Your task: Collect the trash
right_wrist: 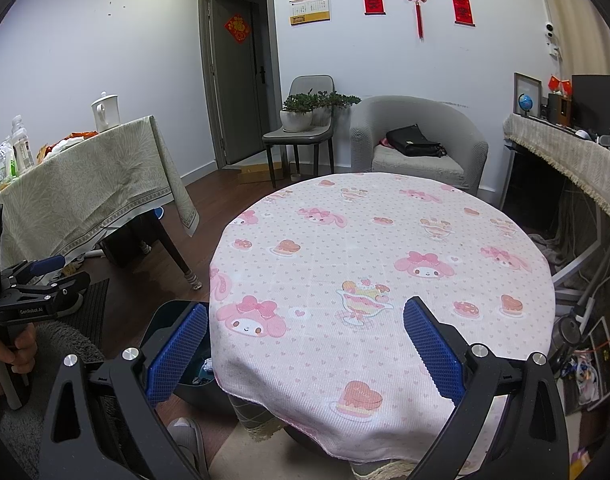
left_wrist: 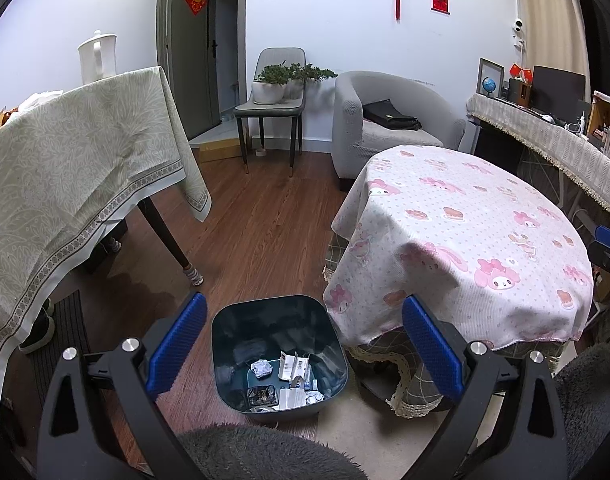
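A dark teal trash bin (left_wrist: pixel 225 332) stands on the floor left of the round table, holding a crumpled paper ball (left_wrist: pixel 261 369), paper scraps (left_wrist: pixel 293 366) and a dark wrapper (left_wrist: pixel 261 395). My left gripper (left_wrist: pixel 303 344) hovers open above the bin with nothing between its blue pads. The right gripper (right_wrist: pixel 305 350) is open and empty over the near part of the pink cartoon tablecloth (right_wrist: pixel 385 256). In the right wrist view only a sliver of the bin (right_wrist: pixel 167 318) shows past the table edge, and the left gripper (right_wrist: pixel 45 280) appears at far left, held by a hand (right_wrist: pixel 9 344).
A table with a green-grey cloth (left_wrist: pixel 73 184) stands at left, its leg (left_wrist: pixel 171 242) near the bin. A grey armchair (left_wrist: pixel 389 120) with a black bag, a chair with potted plants (left_wrist: pixel 271 88) and a cluttered side counter (left_wrist: pixel 553 136) ring the room. Wooden floor (left_wrist: pixel 257 224) lies between the tables.
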